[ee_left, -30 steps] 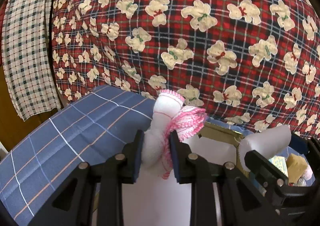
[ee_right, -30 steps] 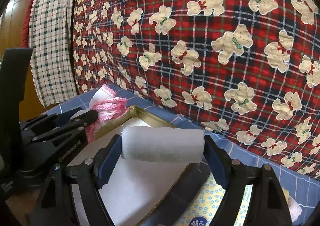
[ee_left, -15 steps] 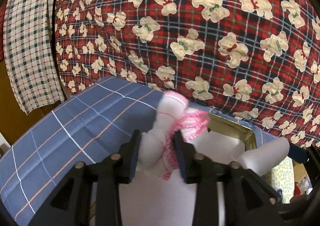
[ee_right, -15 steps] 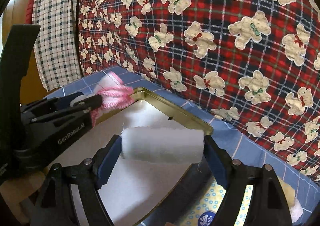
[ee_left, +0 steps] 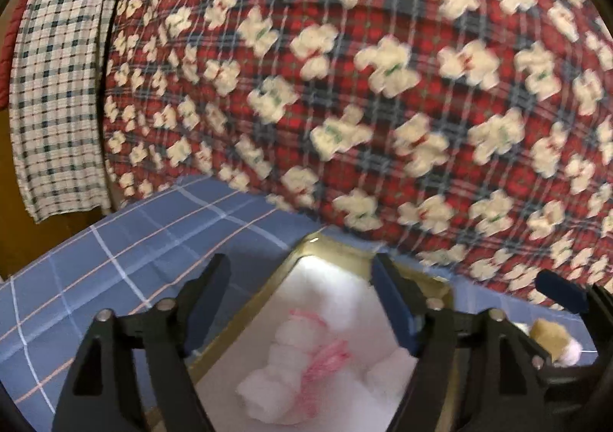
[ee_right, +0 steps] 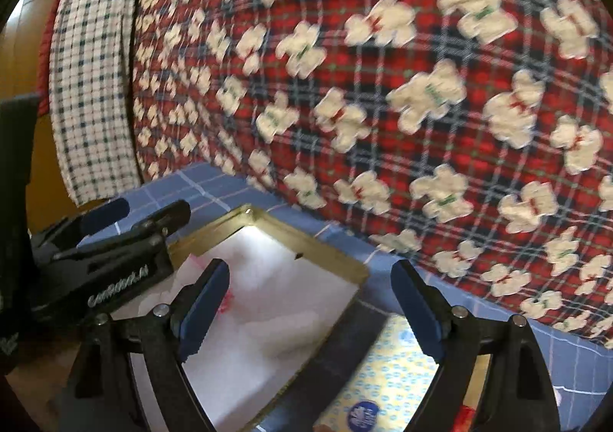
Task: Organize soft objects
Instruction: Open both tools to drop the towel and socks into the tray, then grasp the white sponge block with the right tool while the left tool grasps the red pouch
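Note:
A white rolled cloth with pink trim (ee_left: pixel 295 367) lies in the gold-rimmed tin (ee_left: pixel 329 246), and a plain white roll (ee_left: pixel 387 370) rests beside it. My left gripper (ee_left: pixel 300 301) hovers above them; its jaws are opening and nothing is between them. In the right wrist view the tin (ee_right: pixel 306 236) shows its white lining, with the plain roll a blurred shape (ee_right: pixel 287 328) and a bit of pink trim (ee_right: pixel 228 298) behind a finger. My right gripper (ee_right: pixel 312 305) is over the tin, its jaws opening and empty. The left gripper (ee_right: pixel 115 240) shows at the left there.
A red plaid quilt with bears (ee_left: pixel 383 87) rises behind the tin. A checked cloth (ee_left: pixel 57 87) hangs at the left. The tin sits on a blue checked tablecloth (ee_left: pixel 134 252). A yellow-dotted tissue pack (ee_right: pixel 394 374) lies right of the tin, with a tan soft piece (ee_left: pixel 548 336) and a pink ball (ee_left: pixel 571 353) nearby.
Both grippers have let go. The pink-trimmed cloth dropped from the left jaws into the tin, and the white roll left the right jaws and lies in the tin too.

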`<state>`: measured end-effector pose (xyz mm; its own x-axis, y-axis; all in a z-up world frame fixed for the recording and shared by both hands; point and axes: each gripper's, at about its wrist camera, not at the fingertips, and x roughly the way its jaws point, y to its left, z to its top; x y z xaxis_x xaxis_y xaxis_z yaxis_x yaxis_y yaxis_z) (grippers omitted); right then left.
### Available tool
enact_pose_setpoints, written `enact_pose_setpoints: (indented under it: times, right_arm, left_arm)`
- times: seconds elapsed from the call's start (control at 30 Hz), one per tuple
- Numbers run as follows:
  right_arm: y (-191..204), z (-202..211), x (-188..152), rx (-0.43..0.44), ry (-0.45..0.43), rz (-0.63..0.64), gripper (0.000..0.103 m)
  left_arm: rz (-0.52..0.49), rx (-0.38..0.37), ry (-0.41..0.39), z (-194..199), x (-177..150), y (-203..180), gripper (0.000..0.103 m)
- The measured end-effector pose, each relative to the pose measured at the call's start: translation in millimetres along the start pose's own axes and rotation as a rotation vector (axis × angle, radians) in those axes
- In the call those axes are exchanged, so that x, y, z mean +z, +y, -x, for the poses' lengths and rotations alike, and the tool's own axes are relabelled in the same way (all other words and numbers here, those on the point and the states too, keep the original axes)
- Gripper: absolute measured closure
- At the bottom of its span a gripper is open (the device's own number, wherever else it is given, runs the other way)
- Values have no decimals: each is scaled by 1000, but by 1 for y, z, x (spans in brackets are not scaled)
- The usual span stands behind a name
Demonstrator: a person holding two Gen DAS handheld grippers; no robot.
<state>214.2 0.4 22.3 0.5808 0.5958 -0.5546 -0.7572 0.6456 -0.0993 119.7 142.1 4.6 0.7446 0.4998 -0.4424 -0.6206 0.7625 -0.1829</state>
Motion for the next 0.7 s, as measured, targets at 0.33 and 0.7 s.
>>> enact_pose_setpoints:
  times: [0.33,0.7]
  right_arm:
    - [-52,52,-34,-131,-48,-115,15]
    - [-150,91,-102,-385,205,-195,15]
  left_arm:
    - [-142,-151,-47,27,-16,-49,18]
    - [-284,-269,-104,60,-44,-95,11]
